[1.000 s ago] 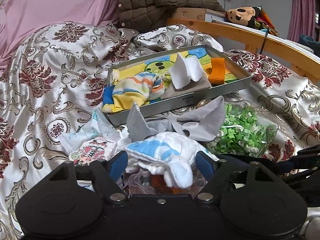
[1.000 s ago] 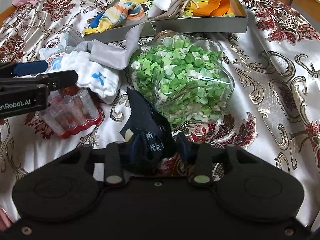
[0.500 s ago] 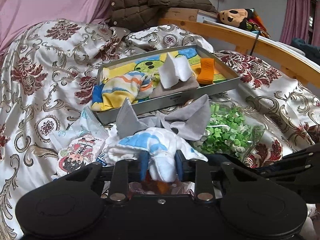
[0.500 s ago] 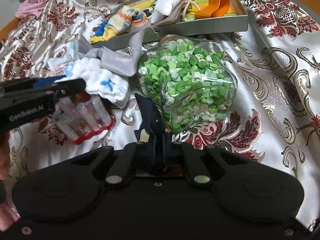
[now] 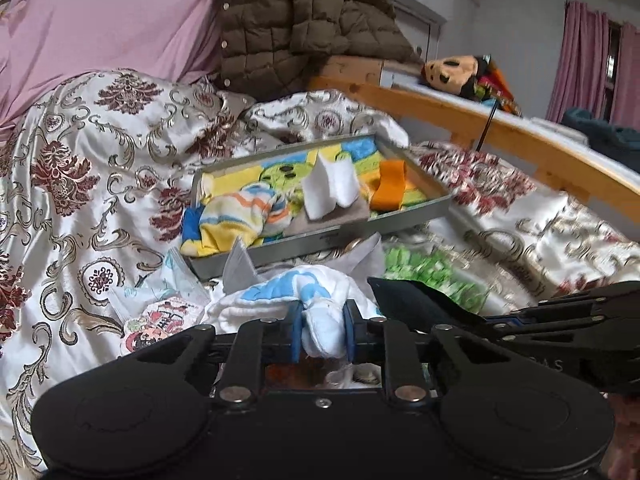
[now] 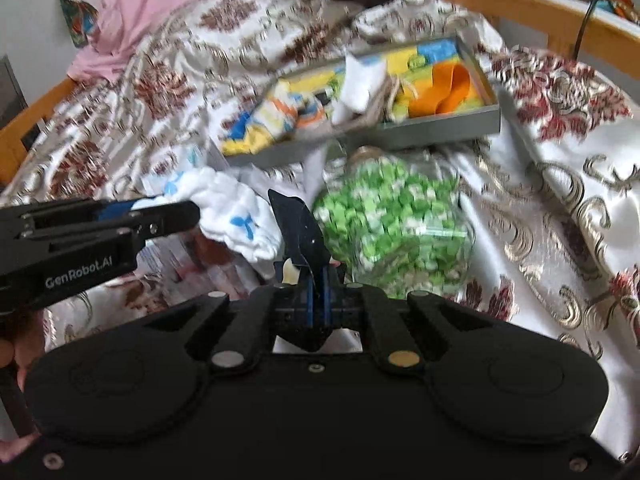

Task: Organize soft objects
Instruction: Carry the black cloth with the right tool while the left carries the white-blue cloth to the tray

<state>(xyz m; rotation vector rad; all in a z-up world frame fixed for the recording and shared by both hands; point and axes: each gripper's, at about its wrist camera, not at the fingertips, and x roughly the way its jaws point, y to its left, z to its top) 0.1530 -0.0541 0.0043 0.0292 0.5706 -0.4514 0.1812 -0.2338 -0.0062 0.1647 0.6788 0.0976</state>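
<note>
The left gripper (image 5: 322,336) has its jaws closing on a white-and-blue cloth (image 5: 320,320), which is bunched between the blue pads and trails onto the patterned bedspread (image 5: 80,184). The right gripper (image 6: 318,300) is fully closed on a dark fabric piece (image 6: 300,224), which stands up between its pads.

Only the right wrist view shows the clear jar (image 6: 396,220) plainly: it lies on its side just beside the dark fabric, filled with green and white bits. The left wrist view alone shows a brown quilted jacket (image 5: 296,20) and a plush toy (image 5: 452,72) beyond the bed rail.

The grey tray (image 5: 408,220) sits further back on the bedspread and holds a striped cloth (image 5: 236,220), a white folded piece (image 5: 330,190) and an orange piece (image 5: 390,188).
</note>
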